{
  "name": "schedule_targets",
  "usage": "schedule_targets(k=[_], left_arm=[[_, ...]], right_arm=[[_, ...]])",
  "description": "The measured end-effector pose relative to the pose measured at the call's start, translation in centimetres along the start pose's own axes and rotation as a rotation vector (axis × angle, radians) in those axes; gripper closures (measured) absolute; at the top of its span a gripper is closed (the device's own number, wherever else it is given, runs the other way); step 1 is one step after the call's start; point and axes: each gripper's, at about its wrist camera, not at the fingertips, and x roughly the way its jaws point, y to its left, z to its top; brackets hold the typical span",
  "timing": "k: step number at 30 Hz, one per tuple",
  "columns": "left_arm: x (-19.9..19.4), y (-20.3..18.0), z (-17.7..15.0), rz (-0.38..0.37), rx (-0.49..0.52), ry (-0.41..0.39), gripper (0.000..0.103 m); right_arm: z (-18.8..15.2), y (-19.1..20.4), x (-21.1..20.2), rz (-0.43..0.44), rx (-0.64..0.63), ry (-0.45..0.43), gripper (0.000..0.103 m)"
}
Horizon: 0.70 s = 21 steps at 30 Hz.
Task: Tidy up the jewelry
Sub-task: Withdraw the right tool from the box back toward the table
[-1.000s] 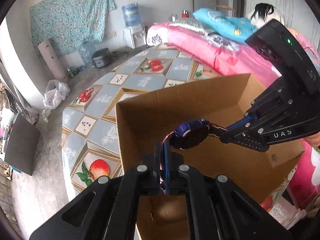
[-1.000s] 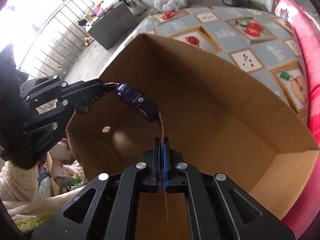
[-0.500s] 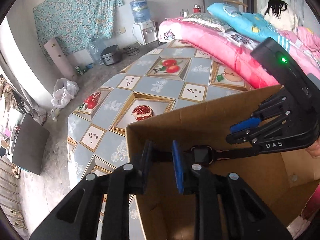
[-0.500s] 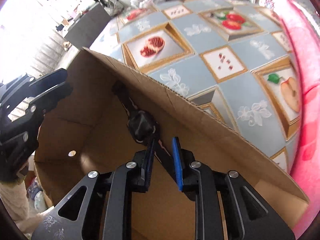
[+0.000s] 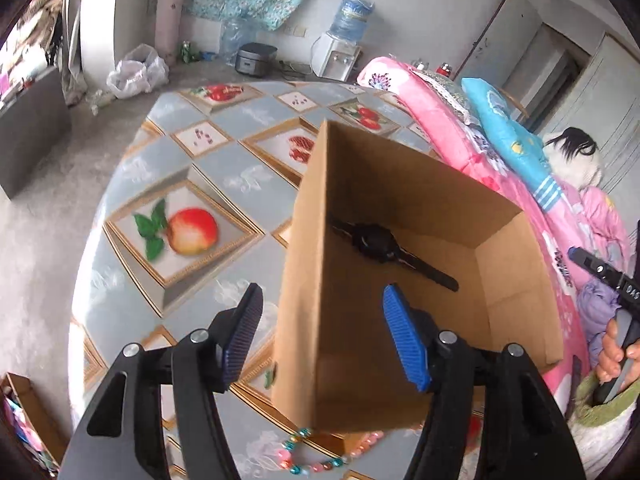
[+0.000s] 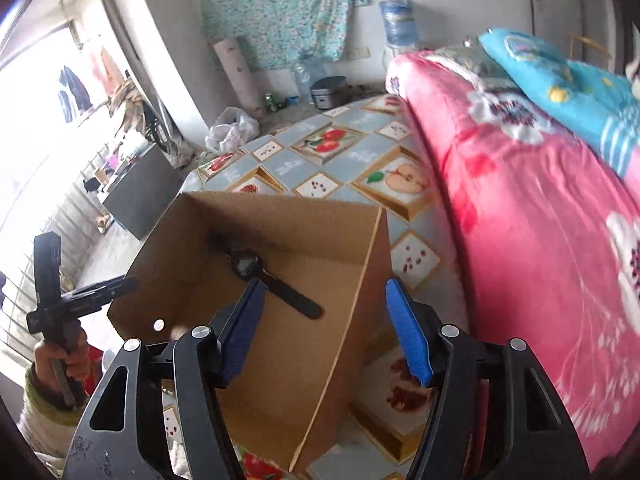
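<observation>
Watch first: dark, strap stretched out, it lies inside the open cardboard box, against the inner wall, with nothing holding it. My left gripper has its jaws opening, the blue pads straddling the box's near wall with only that wall and air between them. My right gripper is opening as well; the strap end shows past its left pad but neither pad presses on it.

I see the box standing on a table covered in a grey-blue cloth printed with framed fruit pictures. Beyond it lie a bare concrete floor, a floral sheet pinned to the wall, a water dispenser, a rice cooker and a white plastic bag. A bed with a pink floral quilt and a blue pillow runs alongside the table.

Only my left view shows a beaded bracelet on the cloth beside the box's near corner. Only the right view takes in the bright balcony railing at the far left, and my other hand gripping its handle
</observation>
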Motion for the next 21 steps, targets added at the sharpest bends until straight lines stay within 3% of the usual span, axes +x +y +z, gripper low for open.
schedule_targets(k=[2, 7, 11, 17, 21], left_arm=[[0.4, -0.2, -1.5, -0.053, -0.034, 0.013, 0.039], [0.2, -1.2, -3.2, -0.008, -0.041, -0.026, 0.037], [-0.5, -2.1, -4.2, 0.032, -0.011, -0.042, 0.037], [-1.9, -3.0, -6.9, 0.024, -0.035, -0.076, 0.037], [-1.9, -3.0, -6.7, 0.029, -0.053, -0.092, 0.037]], right_arm=[[-1.1, -0.7, 0.9, 0.040, 0.056, 0.035, 0.042], [-3.7, -1.2, 2.2, 0.153, 0.099, 0.135, 0.043], [-4.2, -0.5, 2.7, 0.137, 0.058, 0.133, 0.044], [-4.0, -1.2, 3.4, 0.155, 0.037, 0.130, 0.044], [-3.6, -1.0, 3.8, 0.139, 0.018, 0.124, 0.044]])
